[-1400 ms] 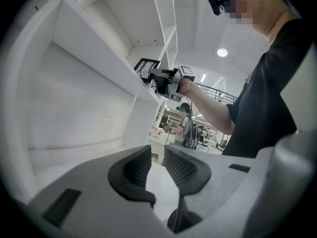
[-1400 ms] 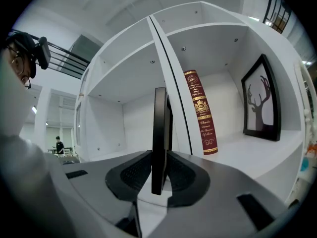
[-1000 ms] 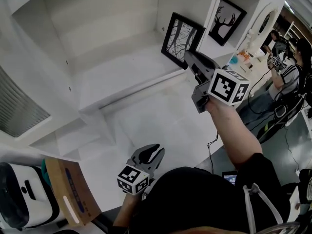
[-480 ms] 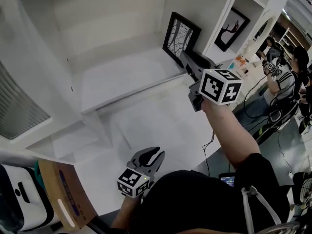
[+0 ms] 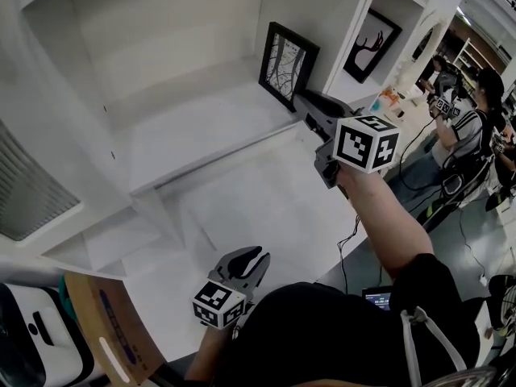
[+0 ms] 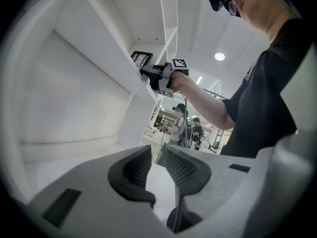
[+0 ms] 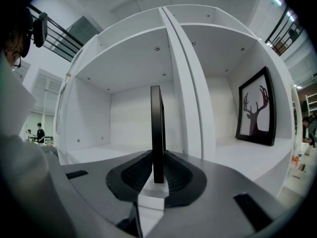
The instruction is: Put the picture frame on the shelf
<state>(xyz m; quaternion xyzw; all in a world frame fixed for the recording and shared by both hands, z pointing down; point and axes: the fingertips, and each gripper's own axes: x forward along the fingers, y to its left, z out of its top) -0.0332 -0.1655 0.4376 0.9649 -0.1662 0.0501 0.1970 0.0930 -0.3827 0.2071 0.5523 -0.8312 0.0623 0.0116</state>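
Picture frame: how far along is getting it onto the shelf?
Done: the picture frame stands upright inside a shelf compartment, beside the one with the deer picture. In hand: the right hand-held gripper is clamped on its edge. Left: let go and pull back; whether its base rests on the board I cannot tell. The left hand-held gripper is open and empty.

The left gripper (image 6: 157,157) hangs below the shelf (image 6: 101,51), jaws apart and empty; at the shelf's front edge, the right gripper (image 6: 148,74) meets the picture frame (image 6: 141,59).
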